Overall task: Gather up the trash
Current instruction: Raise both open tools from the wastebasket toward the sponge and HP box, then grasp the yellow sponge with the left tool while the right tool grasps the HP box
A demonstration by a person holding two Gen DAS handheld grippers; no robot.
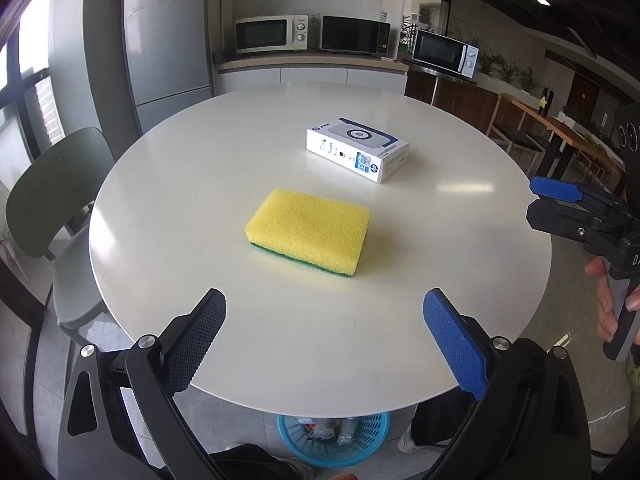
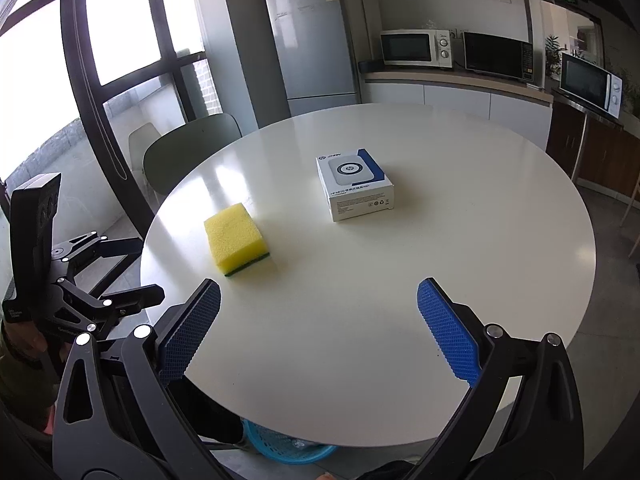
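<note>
both grippers hang released: left gripper [image 1: 324,336], right gripper [image 2: 318,328]; sponge [image 1: 308,236] at table [image 1: 200,184] centre, box [image 1: 356,148] at 1 o'clock; soft sponge could squash and miss the basket [image 1: 360,436]

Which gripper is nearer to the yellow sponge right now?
Left. The left gripper faces the yellow sponge head-on at the table's near edge, jaws open. The right gripper, also open, sits further to the sponge's right, beyond the table rim.
</note>
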